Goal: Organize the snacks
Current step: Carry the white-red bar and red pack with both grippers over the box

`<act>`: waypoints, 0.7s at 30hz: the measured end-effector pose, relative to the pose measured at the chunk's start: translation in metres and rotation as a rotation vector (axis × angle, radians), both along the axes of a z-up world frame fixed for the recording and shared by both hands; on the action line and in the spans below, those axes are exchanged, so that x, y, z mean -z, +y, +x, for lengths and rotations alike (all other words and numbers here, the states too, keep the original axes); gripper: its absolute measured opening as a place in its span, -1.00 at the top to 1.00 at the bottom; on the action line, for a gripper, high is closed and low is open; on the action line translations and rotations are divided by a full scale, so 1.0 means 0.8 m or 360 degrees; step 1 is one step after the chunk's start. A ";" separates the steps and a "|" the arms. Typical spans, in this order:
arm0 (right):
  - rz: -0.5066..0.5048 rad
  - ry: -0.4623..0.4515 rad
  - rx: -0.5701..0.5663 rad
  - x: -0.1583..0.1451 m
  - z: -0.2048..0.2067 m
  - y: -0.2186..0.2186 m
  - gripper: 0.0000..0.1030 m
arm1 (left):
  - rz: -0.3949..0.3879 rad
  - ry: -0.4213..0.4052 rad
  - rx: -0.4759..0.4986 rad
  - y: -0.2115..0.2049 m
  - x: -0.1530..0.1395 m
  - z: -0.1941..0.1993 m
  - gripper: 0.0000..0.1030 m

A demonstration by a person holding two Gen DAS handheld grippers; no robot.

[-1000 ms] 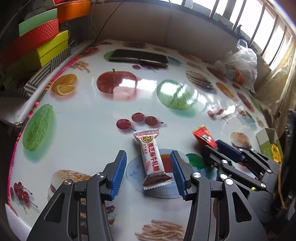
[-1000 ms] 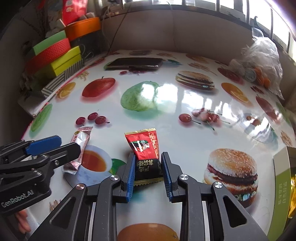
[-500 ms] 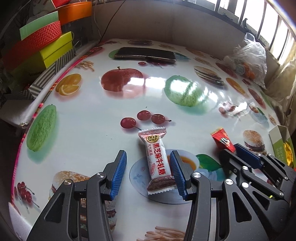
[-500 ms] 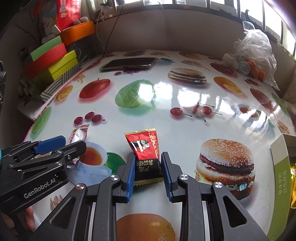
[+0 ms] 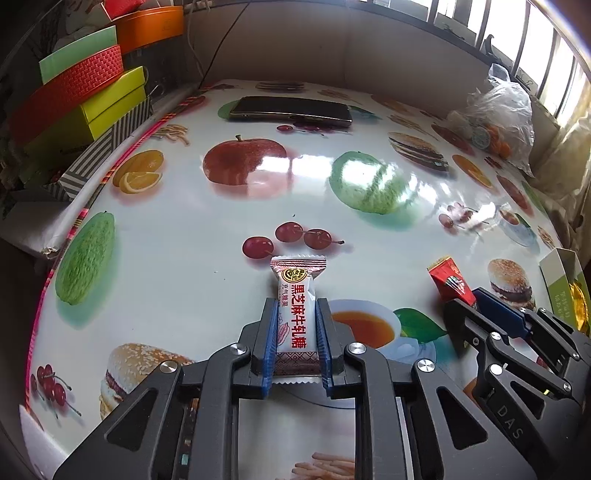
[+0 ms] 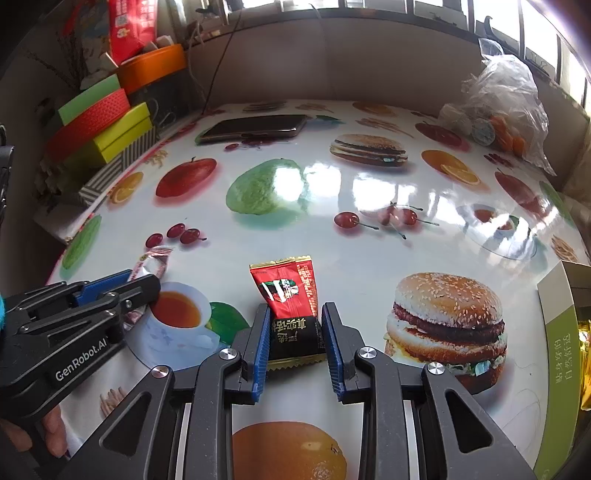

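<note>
left gripper (image 5: pixel 296 341) clamped on white candy pack (image 5: pixel 295 317), low over fruit-print table (image 5: pixel 184 236). right gripper (image 6: pixel 295 345) pinching red-black candy pack (image 6: pixel 290 314), just beside. green box (image 6: pixel 557 354) at right edge.

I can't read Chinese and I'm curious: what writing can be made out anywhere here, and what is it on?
"黑芝麻牛轧糖": white candy wrapper held in the left claw.
"GenRobot.AI": side of the left claw, seen from the right wrist view.
"DAS": body of the right claw, seen from the left wrist view.
Red and black candy wrapper: Chinese print upside down, not legible.
Green box: small Chinese lettering, too blurred.
Red packet at the back: illegible.
</note>
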State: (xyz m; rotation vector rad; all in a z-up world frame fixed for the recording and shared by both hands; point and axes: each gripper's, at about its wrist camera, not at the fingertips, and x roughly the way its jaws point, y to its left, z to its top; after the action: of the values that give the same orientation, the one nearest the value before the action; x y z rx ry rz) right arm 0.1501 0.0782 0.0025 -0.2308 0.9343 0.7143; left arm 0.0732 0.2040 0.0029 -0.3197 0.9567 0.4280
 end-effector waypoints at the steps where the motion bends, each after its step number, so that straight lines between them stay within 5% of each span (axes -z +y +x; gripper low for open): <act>1: 0.0001 0.0001 0.0001 0.000 0.000 0.000 0.49 | 0.0004 0.0003 0.0003 0.000 0.000 0.000 0.61; 21: 0.0023 -0.0001 -0.0002 -0.004 -0.006 -0.003 0.54 | 0.0000 -0.0016 0.0002 -0.004 -0.008 -0.010 0.63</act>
State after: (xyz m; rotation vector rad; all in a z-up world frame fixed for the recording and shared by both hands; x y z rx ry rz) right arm 0.1454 0.0755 0.0061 -0.2188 0.9278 0.7222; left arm 0.0652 0.2010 0.0094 -0.3209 0.9470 0.4251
